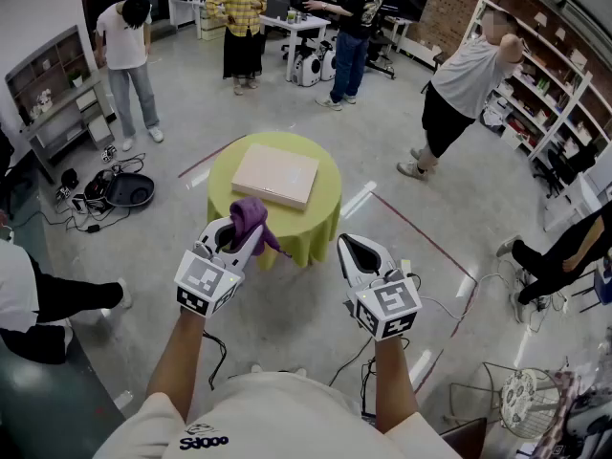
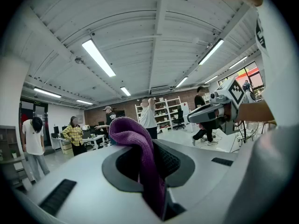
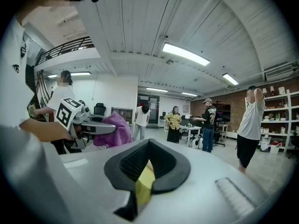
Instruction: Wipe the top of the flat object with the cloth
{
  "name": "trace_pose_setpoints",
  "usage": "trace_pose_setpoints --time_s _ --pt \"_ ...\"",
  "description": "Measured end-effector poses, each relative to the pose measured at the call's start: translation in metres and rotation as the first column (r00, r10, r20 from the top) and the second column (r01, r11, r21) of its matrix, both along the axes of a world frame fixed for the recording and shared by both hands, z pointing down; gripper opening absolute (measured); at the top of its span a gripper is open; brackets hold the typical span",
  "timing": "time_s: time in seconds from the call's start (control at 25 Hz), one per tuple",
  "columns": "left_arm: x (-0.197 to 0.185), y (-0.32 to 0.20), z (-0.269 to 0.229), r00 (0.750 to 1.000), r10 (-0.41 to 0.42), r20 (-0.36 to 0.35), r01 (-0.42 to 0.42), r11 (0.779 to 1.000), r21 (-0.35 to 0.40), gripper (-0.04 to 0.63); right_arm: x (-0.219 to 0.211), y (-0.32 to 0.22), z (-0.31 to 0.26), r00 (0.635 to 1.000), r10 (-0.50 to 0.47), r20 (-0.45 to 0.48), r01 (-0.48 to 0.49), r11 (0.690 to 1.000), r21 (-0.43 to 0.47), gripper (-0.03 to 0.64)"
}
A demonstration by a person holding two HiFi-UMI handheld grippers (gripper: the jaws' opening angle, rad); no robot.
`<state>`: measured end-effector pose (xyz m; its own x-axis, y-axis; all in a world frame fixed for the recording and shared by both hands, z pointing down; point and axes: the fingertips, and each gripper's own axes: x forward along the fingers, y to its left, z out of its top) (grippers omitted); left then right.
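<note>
My left claw (image 1: 239,237) is clamped on the purple cloth (image 1: 249,214), which bunches up over the jaw tips and trails down through the slit between them. Beside it to the right, my right claw (image 1: 360,252) has its jaws pressed together. Its own view shows a small yellow piece (image 3: 145,183) in their slit, and I cannot tell what it is.

Both claws are held up, short of the work and touching nothing else. Just ahead of the left claw and below its tips is the round table (image 1: 320,220) under a yellow-green cover. The flat object (image 1: 275,174), a pale board, lies on the middle of it, apart from the cloth.

Beyond the table, several people stand about the workshop floor, with desks and shelving behind them.

As I judge it, the cloth is in hand and the wipe has not yet begun. The next move calls for carrying the left claw forward and down until the cloth's loose bulk lies on the board's top. The grip must hold firm enough to sweep across the board without dragging it off the table.
</note>
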<state>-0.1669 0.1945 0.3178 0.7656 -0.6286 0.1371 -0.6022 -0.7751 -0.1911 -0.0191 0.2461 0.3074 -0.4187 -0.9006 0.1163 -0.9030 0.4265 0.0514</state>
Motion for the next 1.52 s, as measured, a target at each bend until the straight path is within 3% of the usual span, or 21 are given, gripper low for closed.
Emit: trace_pose_setpoints --time_s 0.56,1.04,1.28,1.52 --pt "0.028 0.017 0.006 1.000 -0.018 0.014 0.018 1.000 -0.013 0.054 0.034 0.008 0.000 1.000 0.024 -0.002 -0.024 0.999 0.040 0.009" --pt "0.055 0.039 0.022 0.998 -0.040 0.055 0.042 0.999 -0.027 0.054 0.062 0.021 0.022 0.996 -0.059 0.062 0.058 0.998 0.024 0.009" --pt "0.065 0.026 0.026 0.998 -0.033 0.059 0.036 0.998 -0.045 0.054 0.067 0.011 0.028 0.994 -0.084 0.066 0.084 0.996 -0.001 0.009" --pt "0.080 -0.005 0.041 0.999 0.003 0.052 0.000 0.998 -0.066 0.055 0.077 -0.020 0.046 0.998 -0.033 0.053 0.035 0.999 -0.040 0.009"
